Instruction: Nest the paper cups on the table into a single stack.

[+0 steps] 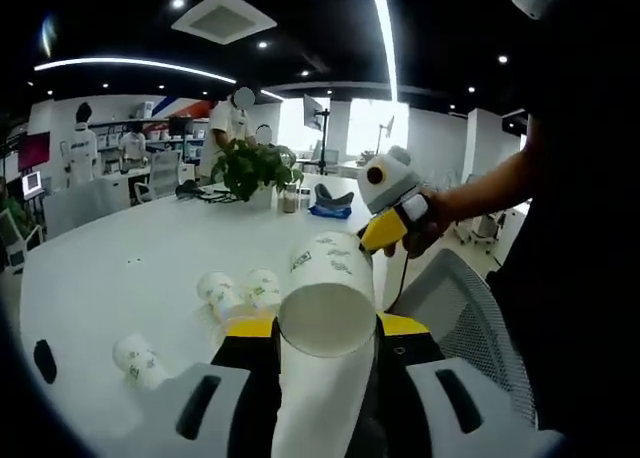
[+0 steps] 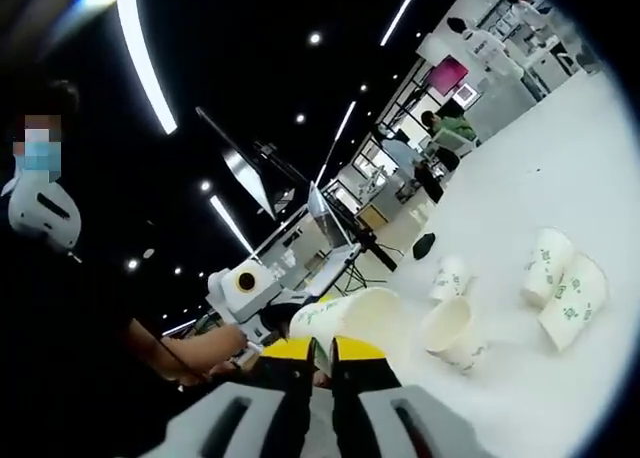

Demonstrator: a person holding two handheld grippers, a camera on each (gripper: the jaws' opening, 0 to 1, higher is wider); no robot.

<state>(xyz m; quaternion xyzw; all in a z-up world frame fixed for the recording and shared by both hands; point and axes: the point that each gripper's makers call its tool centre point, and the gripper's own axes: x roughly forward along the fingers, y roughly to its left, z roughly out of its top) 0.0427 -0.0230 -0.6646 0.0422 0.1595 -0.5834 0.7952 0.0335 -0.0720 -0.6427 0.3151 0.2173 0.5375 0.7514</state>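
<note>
White office table (image 1: 130, 258) — loose paper cups (image 1: 240, 290) lying empty, left gripper (image 1: 325, 353) fingers grasping stacked cups (image 1: 328, 308), right gripper (image 2: 322, 363) fingers clenched on cup rim (image 2: 350, 316).

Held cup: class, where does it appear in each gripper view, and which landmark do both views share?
Left gripper view: the cup is at bottom centre, large, with its mouth toward the camera.
Right gripper view: it is at lower centre, smaller, with green print showing.
Shared landmark: the white table.
</note>
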